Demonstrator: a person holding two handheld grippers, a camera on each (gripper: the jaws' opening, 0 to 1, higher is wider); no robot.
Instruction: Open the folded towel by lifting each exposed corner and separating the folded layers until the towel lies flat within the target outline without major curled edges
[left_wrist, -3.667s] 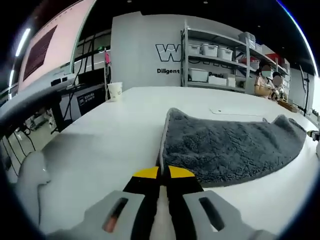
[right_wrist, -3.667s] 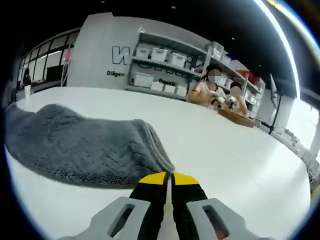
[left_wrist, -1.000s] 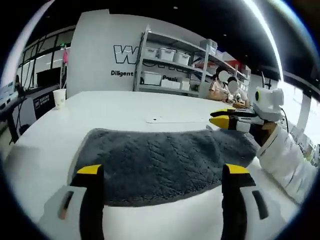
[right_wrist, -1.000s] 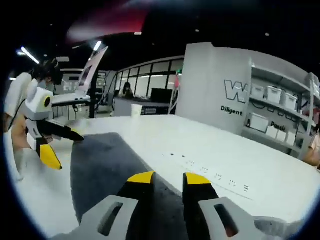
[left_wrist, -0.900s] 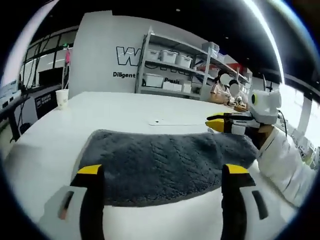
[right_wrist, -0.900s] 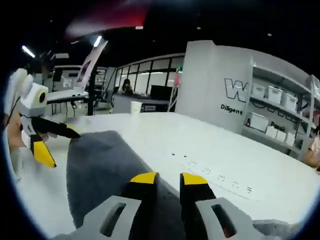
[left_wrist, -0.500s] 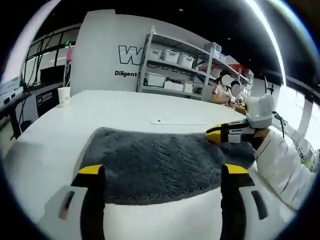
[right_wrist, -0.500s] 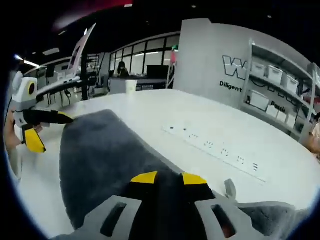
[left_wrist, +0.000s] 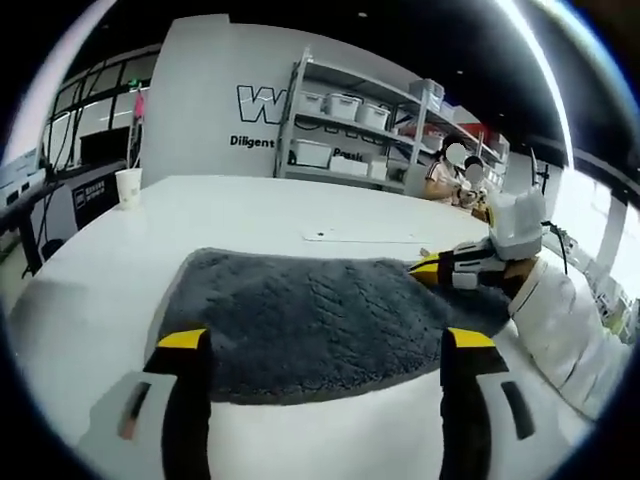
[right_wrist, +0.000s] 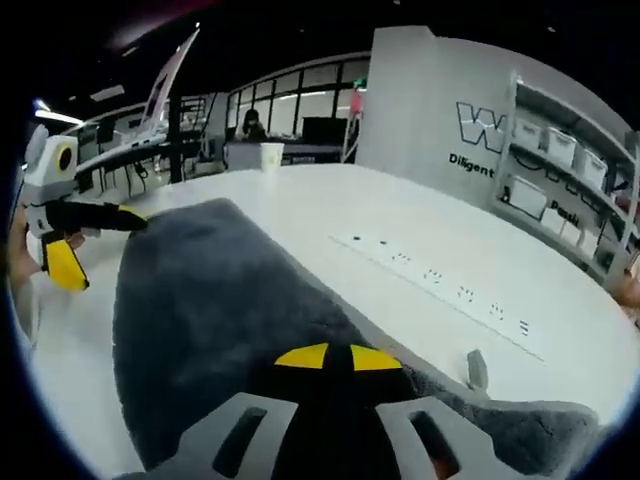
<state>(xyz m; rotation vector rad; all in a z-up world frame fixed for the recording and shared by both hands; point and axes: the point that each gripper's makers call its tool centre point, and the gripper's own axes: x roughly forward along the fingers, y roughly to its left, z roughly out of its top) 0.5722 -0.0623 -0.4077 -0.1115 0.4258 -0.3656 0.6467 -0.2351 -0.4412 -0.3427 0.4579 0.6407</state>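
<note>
The grey towel (left_wrist: 310, 315) lies folded on the white table (left_wrist: 230, 215), a long strip across the left gripper view. My left gripper (left_wrist: 325, 345) hovers at its near edge, jaws wide open with nothing between them. My right gripper (left_wrist: 432, 268) comes in from the right, its tips down on the towel's right end. In the right gripper view the towel (right_wrist: 210, 300) stretches away, and my right gripper (right_wrist: 337, 357) has its yellow tips together, shut on the towel's top layer. The left gripper (right_wrist: 100, 250) stands open at the towel's far end.
A paper cup (left_wrist: 128, 187) stands at the far left of the table. A row of sockets (right_wrist: 440, 275) runs along the table beside the towel. Shelves with bins (left_wrist: 350, 130) and seated people (left_wrist: 450, 175) are behind. A white sleeve (left_wrist: 565, 325) holds the right gripper.
My right gripper came down onto the towel's end and its jaws went from slightly apart to shut. My left gripper stays wide open in nearly the same place.
</note>
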